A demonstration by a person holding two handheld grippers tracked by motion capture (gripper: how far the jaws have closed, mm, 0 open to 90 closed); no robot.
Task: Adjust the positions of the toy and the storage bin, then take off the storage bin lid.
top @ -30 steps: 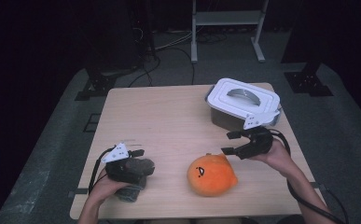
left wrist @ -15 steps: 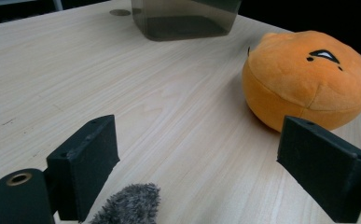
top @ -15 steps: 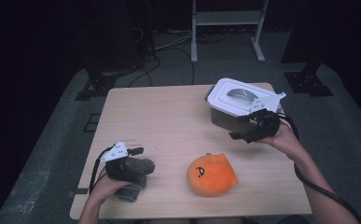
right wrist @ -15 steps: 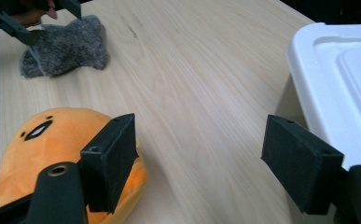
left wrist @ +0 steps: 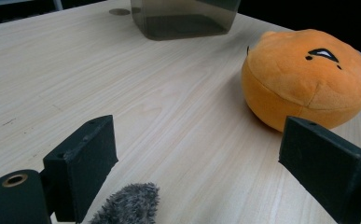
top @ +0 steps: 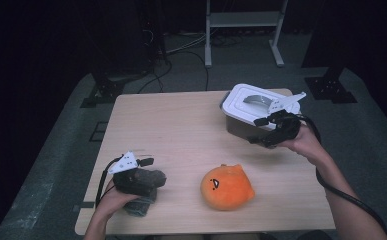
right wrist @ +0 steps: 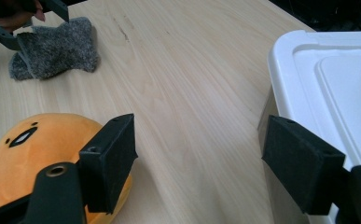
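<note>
An orange plush toy (top: pixel 227 187) with a small black face lies near the table's front edge. A grey fuzzy toy (top: pixel 140 206) lies at the front left, under my left gripper (top: pixel 153 171). That gripper's jaws have just been opening and stand open; the grey fuzzy toy's tip (left wrist: pixel 129 207) pokes up low between them, untouched, and the orange plush (left wrist: pixel 308 79) sits past the right jaw. My right gripper (top: pixel 257 131) hovers by the near side of the white-lidded box (top: pixel 253 107). Its jaws have also just been opening, and my right gripper (right wrist: pixel 199 144) is open with nothing between them.
The pale wooden table (top: pixel 181 125) is bare across its middle and back left. In the right gripper view the box lid (right wrist: pixel 336 84) is at the right, the orange plush (right wrist: pixel 38 149) at lower left, the grey toy (right wrist: pixel 57 46) far off. Dark floor, cables and stands surround the table.
My right gripper has risen from beside the orange plush and moved away to the box's near side. The left gripper has stayed over the grey toy.
</note>
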